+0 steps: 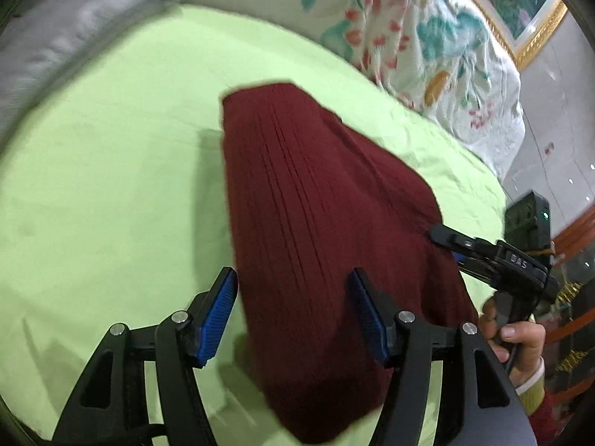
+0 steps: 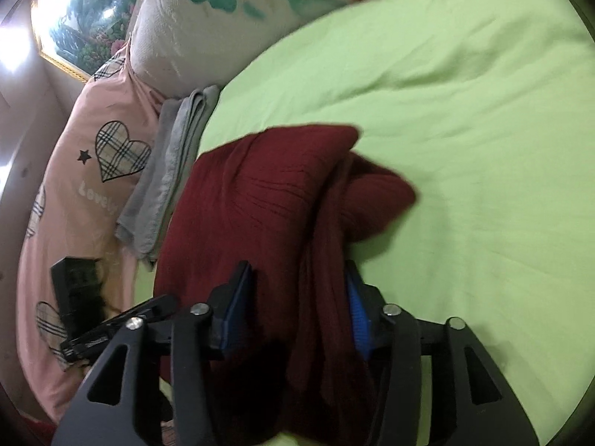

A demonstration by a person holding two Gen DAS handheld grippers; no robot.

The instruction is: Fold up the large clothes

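Left wrist view: a dark red ribbed garment, folded into a long panel, lies on a light green bedsheet. The left gripper hovers over the panel's near end with its jaws spread wide; the blue pads close on nothing, and the cloth passes between and beneath them, its left edge just inside the left pad. At the panel's right edge the right gripper meets the fabric, held by a hand at its grip; in this view its tips appear closed on the edge.

Right wrist view: the same garment rises as a bunched mass between the right gripper's fingers. A thick fold of cloth fills the gap and hides part of the right pad; the jaws stand only partly closed around this fold, pinching it. A second lobe of the garment lies to the right on the sheet.

Surroundings: a folded grey cloth lies just beside the garment's far edge, against a pink pillow with plaid hearts. A floral quilt is heaped along the bed's far side, below a gilt-framed painting. Part of the left gripper shows at the lower left.
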